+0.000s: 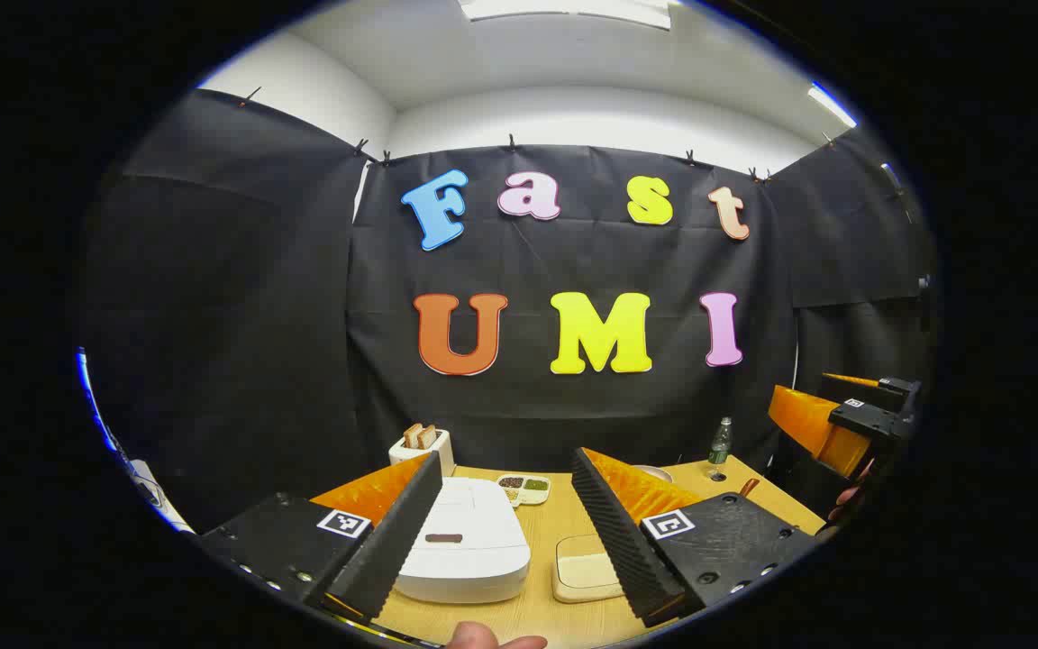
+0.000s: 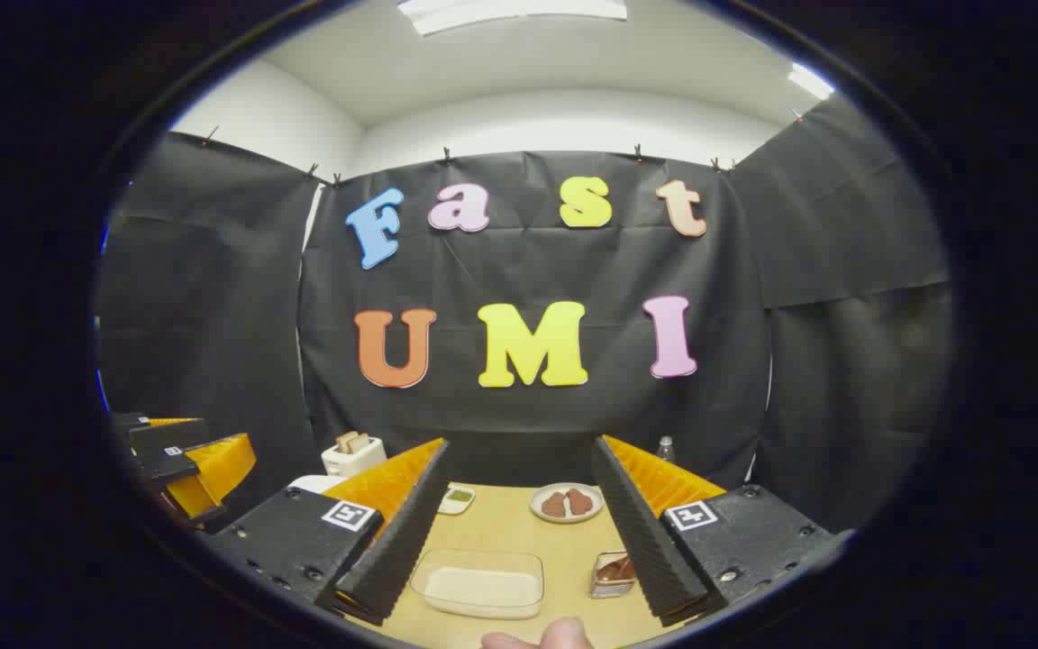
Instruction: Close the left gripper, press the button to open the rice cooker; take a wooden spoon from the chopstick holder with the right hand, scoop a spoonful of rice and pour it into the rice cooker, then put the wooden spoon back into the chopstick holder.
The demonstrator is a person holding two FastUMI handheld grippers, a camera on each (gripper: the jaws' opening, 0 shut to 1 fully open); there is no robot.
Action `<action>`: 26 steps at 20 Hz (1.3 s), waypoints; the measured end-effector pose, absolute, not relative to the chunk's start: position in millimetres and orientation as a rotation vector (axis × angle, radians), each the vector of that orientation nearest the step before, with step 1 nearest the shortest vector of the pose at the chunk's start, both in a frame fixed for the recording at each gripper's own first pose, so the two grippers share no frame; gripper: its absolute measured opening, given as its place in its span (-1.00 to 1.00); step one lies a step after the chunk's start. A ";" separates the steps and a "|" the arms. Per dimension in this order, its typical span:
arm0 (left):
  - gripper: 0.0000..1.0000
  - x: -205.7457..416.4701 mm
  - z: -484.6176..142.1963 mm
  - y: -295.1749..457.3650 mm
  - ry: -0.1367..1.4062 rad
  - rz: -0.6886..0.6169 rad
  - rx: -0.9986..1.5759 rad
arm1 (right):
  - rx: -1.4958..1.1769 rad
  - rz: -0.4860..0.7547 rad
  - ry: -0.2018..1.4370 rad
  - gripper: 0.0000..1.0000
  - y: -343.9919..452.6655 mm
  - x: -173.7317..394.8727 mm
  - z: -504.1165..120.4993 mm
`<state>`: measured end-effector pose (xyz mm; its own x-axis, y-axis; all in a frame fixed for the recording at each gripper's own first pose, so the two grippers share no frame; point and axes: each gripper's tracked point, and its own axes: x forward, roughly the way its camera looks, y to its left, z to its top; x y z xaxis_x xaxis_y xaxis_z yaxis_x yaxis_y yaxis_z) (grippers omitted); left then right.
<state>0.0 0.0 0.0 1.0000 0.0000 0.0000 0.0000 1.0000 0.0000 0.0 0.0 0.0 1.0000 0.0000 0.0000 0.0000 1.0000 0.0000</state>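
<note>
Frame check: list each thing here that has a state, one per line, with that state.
Rice cooker: lid shut.
Left claw: open, holding nothing.
Right claw: open, holding nothing.
Clear rice container: uncovered, holding rice.
Toaster: slices sticking out the top.
Plate: holds two brown pieces.
Bottle: upright.

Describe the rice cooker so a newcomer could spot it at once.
Start at the wooden table. On its left part sits the rice cooker, in front of a toaster holding bread. It is the largest white item there, rounded, lid closed, with a dark slot on top.
</note>
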 end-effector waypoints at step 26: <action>0.89 15.5 -14.5 5.6 0.026 0.041 -0.006 | -0.002 0.020 0.061 1.00 -4.8 24.3 -20.6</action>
<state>15.5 5.6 -14.5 0.9988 0.0413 -0.0260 -0.0415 0.9991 -0.0051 24.3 -4.8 -20.6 0.9979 0.0197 -0.0611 -0.0198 0.9998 -0.0013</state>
